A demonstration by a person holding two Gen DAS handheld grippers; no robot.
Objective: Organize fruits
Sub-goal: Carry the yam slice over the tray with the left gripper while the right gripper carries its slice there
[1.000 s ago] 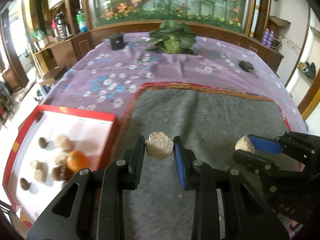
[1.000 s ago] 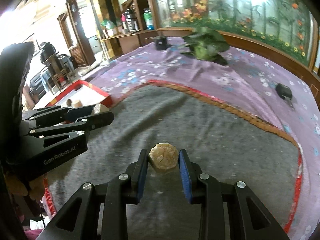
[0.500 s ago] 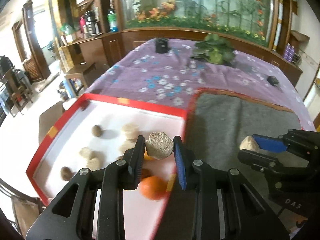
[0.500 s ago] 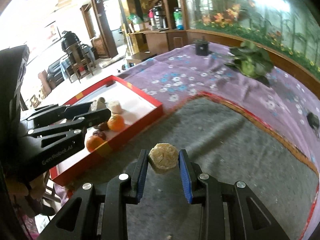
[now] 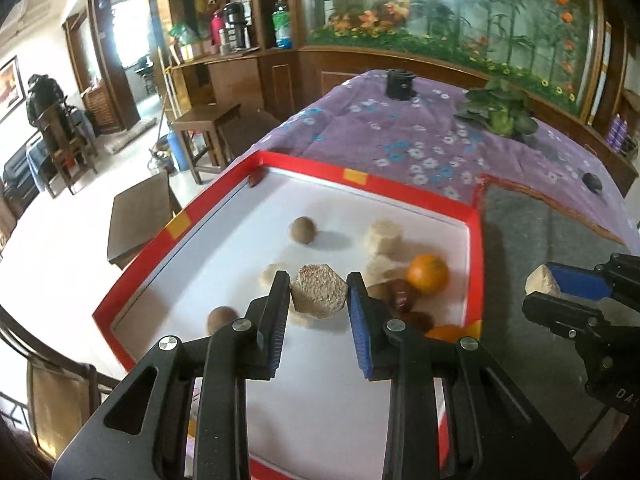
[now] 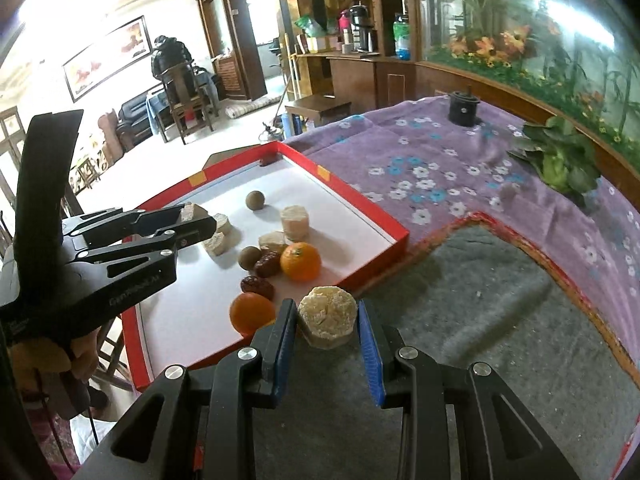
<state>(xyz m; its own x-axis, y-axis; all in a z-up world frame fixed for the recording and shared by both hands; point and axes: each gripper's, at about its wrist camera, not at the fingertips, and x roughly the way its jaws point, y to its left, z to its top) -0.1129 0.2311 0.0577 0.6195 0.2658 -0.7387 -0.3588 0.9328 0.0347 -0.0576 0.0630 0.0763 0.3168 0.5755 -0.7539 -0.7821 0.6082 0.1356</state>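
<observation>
My left gripper [image 5: 319, 298] is shut on a tan hexagonal cake piece [image 5: 318, 294] and holds it over the white floor of the red-rimmed tray [image 5: 404, 192]. My right gripper [image 6: 327, 322] is shut on a pale yellow hexagonal piece [image 6: 327, 316] above the grey mat, just right of the tray's near corner [image 6: 384, 258]. In the tray lie two oranges [image 6: 300, 261], brown round fruits [image 6: 255, 201], red dates [image 6: 267, 263] and several pale cake pieces [image 6: 295, 217]. The right gripper also shows in the left wrist view [image 5: 560, 296], and the left gripper in the right wrist view [image 6: 192, 220].
A grey mat [image 6: 500, 320] with a red border lies on the purple flowered cloth [image 6: 440, 160]. A leafy green vegetable [image 6: 560, 160] and a black cup [image 6: 463, 108] stand at the back. The tray hangs over the table's left edge; chairs and floor lie beyond.
Both grippers have swung left with their pieces. The left one went from over the grey mat to over the tray. The right one came up to the tray's edge.
</observation>
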